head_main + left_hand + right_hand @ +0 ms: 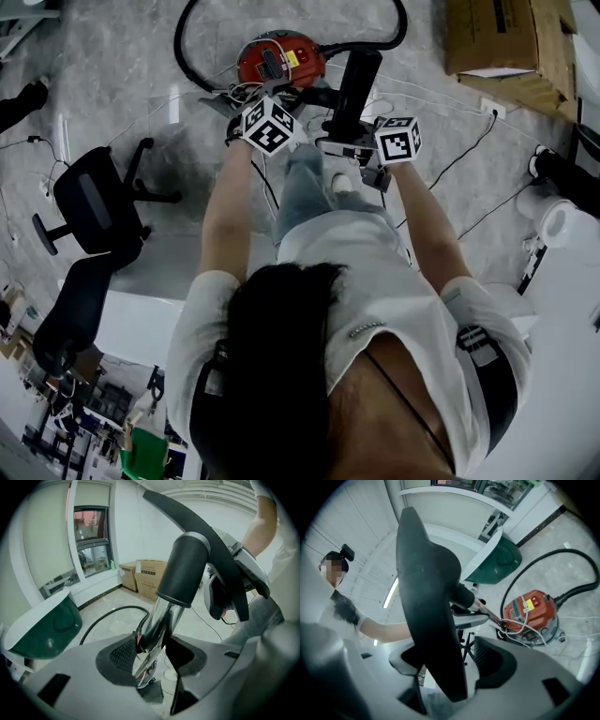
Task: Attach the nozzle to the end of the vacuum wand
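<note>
Currently on hand, by count.

- Tools, two: left tool [154, 657] and right tool [451, 663].
- Marker cubes [269, 127], two, one per tool.
- Wand [164, 616], one, chrome.
- Nozzle [429, 597], one, black, long and flat, with a round collar.
- Vacuum canister [278, 58], one, red, on the floor [122, 84].
- Hose [126, 606], one, black, lying in a loop on the floor.
- Cardboard boxes [152, 578], two, against the wall.
- Office chair [94, 202], black, to the person's left.

Pose:
- Forearms: both stretched forward from the body, hands close side by side above the knees, near the canister.
- Left tool: clamped on the wand below the collar, pads against the tube.
- Right tool: spread wide, with the nozzle's flat blade standing between the jaws, a gap at one side, not pinched.
- Nozzle: collar seated over the wand's end, up in the air in front of the person.

By view:
- Head view only: both cubes together, and the chair.
- Left gripper view only: window [93, 541] and the collar's fit on the tube.
- Right gripper view only: white cables on the canister.
- Both gripper views: green, white-rimmed shell [499, 559].
</note>
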Demonstrator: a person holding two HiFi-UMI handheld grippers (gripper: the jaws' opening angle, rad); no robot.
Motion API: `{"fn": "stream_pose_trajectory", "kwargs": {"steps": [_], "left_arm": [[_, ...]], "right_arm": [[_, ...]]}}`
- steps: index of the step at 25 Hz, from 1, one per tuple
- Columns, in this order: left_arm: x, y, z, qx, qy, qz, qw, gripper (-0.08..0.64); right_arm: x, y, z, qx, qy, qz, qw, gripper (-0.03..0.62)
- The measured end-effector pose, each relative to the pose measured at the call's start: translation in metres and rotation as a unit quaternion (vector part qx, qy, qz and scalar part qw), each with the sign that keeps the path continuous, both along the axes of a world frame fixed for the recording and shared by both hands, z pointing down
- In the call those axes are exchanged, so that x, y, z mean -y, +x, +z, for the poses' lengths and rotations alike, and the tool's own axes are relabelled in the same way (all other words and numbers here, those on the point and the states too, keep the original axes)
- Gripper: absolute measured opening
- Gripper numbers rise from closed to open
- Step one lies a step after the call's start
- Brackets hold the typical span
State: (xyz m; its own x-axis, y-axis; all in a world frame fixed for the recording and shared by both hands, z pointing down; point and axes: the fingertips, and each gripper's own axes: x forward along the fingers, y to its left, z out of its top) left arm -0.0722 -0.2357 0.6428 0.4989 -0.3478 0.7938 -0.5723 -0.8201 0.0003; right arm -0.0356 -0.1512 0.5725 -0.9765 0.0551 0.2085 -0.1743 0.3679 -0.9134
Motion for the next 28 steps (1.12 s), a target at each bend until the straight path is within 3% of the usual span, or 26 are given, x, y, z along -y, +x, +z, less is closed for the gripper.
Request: {"fn": "stream_pose_trajectory", "kwargs": {"steps": [4,8,13,17,25,28], "left_arm": [[0.0,0.001,0.0,0.002,0.004,0.0,1.0,0.183],[-0.001,0.005,0.001,0.006,0.008,0.001,0.9999,0.183],[0.0,0.007,0.004,0.008,0.012,-0.004,0.9999,0.183],[0.0,0.006,0.006,0.01,0.014,-0.013,0.9998,0.184],[0.0,0.007,0.008,0.009,0.012,-0.061,0.998,0.187],[-0.003,0.0,0.008,0.004,0.014,-0.097,0.9952,0.196]], "right_arm": [[0.004,0.012,-0.003,-0.002,-0.004,0.034,0.999,0.309],[-0.008,0.021,-0.006,0.01,-0.027,0.02,0.999,0.31],[-0.004,0.031,-0.002,0.009,-0.039,0.069,0.997,0.327],[-0.004,0.034,-0.002,0.009,-0.045,0.07,0.996,0.332],[0.009,0.041,-0.001,0.003,-0.046,0.102,0.994,0.334],[0.015,0.042,-0.001,-0.001,-0.035,0.113,0.993,0.336]]}}
